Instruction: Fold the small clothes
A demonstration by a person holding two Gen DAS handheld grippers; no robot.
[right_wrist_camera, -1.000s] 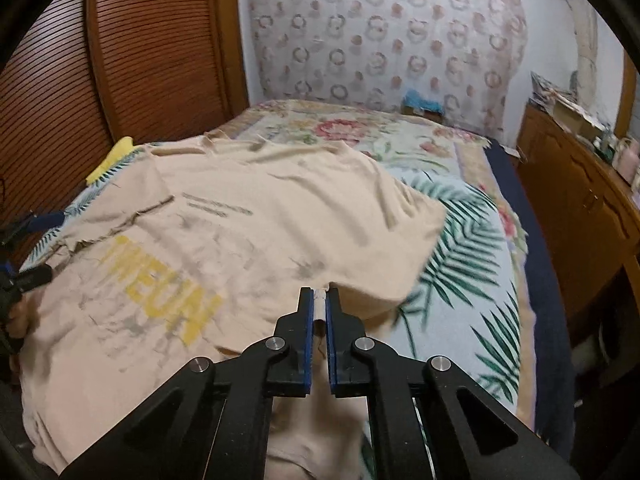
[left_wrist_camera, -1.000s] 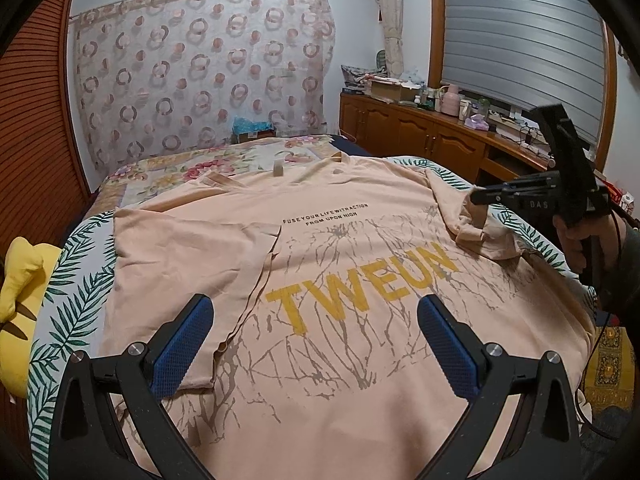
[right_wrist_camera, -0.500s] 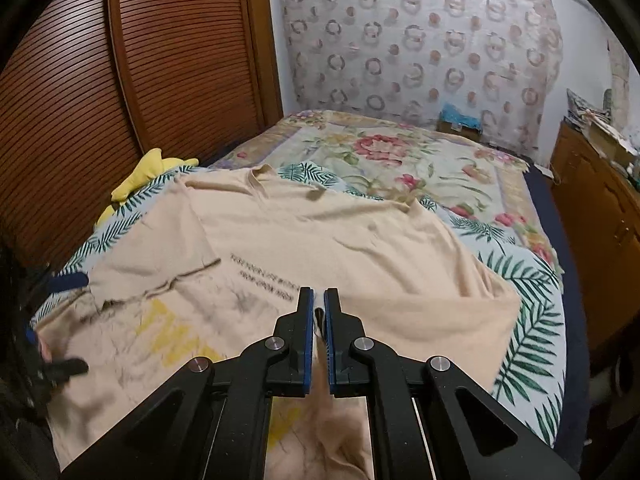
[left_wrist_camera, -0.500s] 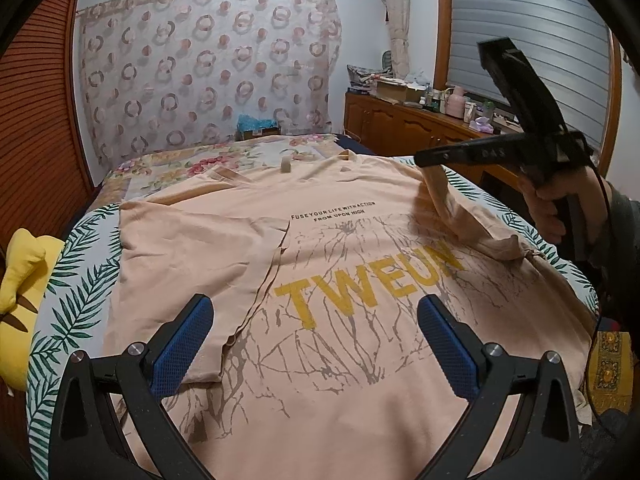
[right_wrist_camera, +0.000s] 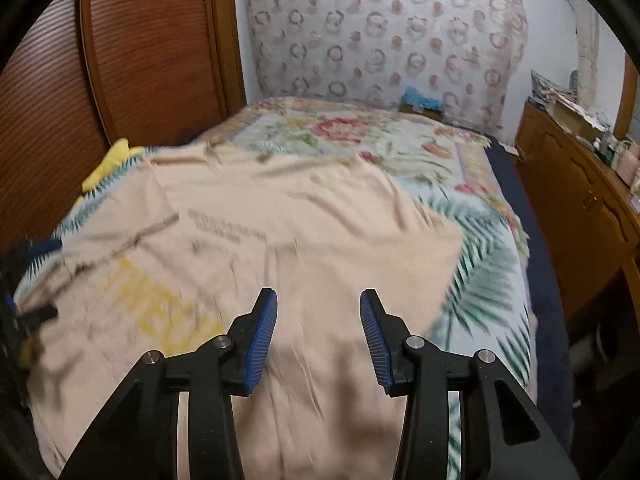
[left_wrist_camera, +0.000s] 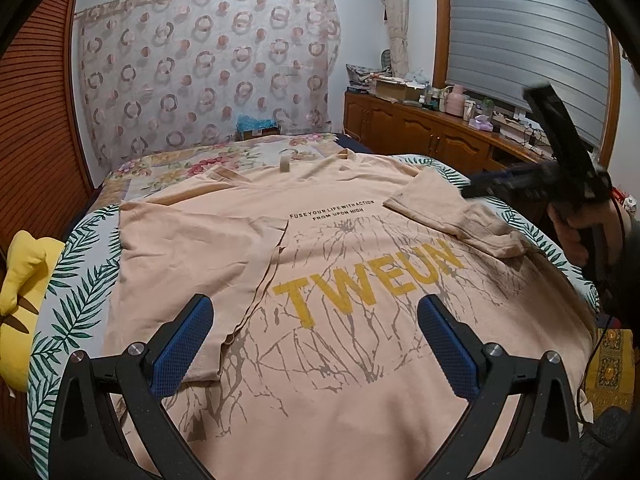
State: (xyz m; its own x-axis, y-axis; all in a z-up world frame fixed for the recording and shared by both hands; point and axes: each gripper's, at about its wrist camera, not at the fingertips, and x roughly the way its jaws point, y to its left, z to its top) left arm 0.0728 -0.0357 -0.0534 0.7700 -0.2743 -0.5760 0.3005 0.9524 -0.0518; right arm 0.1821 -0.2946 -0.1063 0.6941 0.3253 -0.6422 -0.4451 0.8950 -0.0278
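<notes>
Shirt point(left_wrist_camera: 340, 320) lies print-up on the bed point(left_wrist_camera: 72, 280), both sleeves folded in over TWEUN. Right gripper point(right_wrist_camera: 318, 336) is opening with nothing between the jaws; left gripper point(left_wrist_camera: 316, 344) hangs wide open, empty. Sleeve step looks done, so next probably grab the hem.

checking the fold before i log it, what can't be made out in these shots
- Near hem of the t-shirt: left wrist view, hidden behind the left gripper and cut off by the bottom edge.
- Small print above TWEUN: right wrist view, smeared by motion blur.
- Right gripper: jaws opening with nothing clamped; in the left wrist view its tips are blurred.
- Items on the wooden cabinet: too small to identify.
</notes>
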